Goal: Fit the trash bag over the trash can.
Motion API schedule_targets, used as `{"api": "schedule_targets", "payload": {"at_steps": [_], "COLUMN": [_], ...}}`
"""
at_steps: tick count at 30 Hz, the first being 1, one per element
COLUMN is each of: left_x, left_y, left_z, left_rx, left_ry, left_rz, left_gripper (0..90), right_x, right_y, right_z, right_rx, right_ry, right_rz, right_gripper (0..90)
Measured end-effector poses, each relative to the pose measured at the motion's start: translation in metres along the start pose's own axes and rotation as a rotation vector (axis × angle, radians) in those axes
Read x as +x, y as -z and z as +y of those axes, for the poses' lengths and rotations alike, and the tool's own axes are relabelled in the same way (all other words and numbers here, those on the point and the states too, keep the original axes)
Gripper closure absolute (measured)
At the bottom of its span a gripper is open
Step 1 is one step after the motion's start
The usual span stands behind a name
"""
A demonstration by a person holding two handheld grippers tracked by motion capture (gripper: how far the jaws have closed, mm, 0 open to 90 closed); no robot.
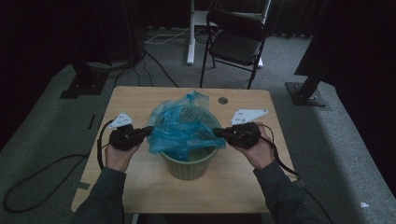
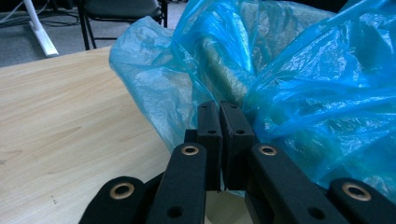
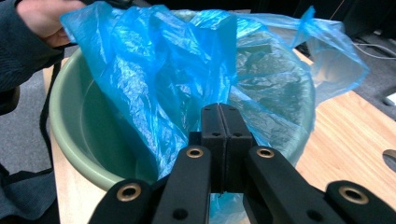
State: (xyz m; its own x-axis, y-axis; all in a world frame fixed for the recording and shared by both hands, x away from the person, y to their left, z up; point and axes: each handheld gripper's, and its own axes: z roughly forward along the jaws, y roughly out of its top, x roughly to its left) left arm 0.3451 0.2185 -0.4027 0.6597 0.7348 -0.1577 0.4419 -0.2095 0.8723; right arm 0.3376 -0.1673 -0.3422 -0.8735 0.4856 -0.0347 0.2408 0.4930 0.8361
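The left gripper (image 1: pixel 148 130) has its black jaws pinched on the thin, crinkled blue plastic bag (image 1: pixel 184 130). The bag lies crumpled in and over the round, ribbed green bin (image 1: pixel 189 167), standing mid-table on the pale wood-grain table (image 1: pixel 233 186). The right gripper (image 1: pixel 217 132) likewise clamps the translucent film at the opposite rim.

Place: lab or studio recording room
Signs: grey carpet, black curtains, stand bases (image 1: pixel 84 84), floor cables (image 1: pixel 154 39), folding chair (image 1: pixel 236 42)
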Motion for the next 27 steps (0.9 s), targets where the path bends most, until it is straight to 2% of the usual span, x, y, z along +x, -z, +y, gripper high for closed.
{"api": "schedule_targets", "payload": {"at_steps": [2, 5, 7, 10, 13, 14, 17, 22, 27], "left_x": [0.000, -0.001, -0.001, -0.002, -0.003, -0.003, -0.003, -0.006, -0.011], "left_y": [0.001, 0.004, 0.005, 0.006, 0.008, 0.009, 0.010, 0.010, 0.011], "left_z": [-0.002, -0.005, -0.007, -0.009, -0.011, -0.012, -0.017, -0.024, -0.027], "left_rx": [-0.007, -0.020, -0.023, -0.025, -0.026, -0.027, -0.033, -0.021, -0.018], "left_ry": [0.011, 0.025, 0.027, 0.032, 0.033, 0.033, 0.033, 0.036, 0.031], "left_rz": [-0.009, -0.025, -0.028, -0.033, -0.042, -0.047, -0.073, -0.093, -0.119], "left_gripper": [87.4, 87.4, 87.4, 87.4, 87.5, 87.5, 87.3, 87.0, 87.0], "right_x": [-0.001, -0.002, -0.003, -0.005, -0.006, -0.008, -0.007, -0.003, 0.001], "right_y": [0.001, 0.000, -0.002, -0.008, -0.012, -0.016, -0.017, -0.013, -0.001], "right_z": [0.000, 0.003, 0.006, 0.011, 0.014, 0.016, 0.013, 0.005, -0.001], "right_rx": [-0.006, -0.009, -0.012, -0.012, -0.010, 0.002, 0.023, 0.041, 0.033], "right_ry": [0.002, 0.018, 0.030, 0.030, 0.028, 0.019, 0.019, 0.035, 0.033], "right_rz": [-0.010, -0.041, -0.039, -0.054, -0.058, -0.050, -0.022, -0.008, 0.010], "right_gripper": [88.2, 68.9, 61.5, 57.0, 57.6, 69.9, 88.1, 90.0, 90.0]}}
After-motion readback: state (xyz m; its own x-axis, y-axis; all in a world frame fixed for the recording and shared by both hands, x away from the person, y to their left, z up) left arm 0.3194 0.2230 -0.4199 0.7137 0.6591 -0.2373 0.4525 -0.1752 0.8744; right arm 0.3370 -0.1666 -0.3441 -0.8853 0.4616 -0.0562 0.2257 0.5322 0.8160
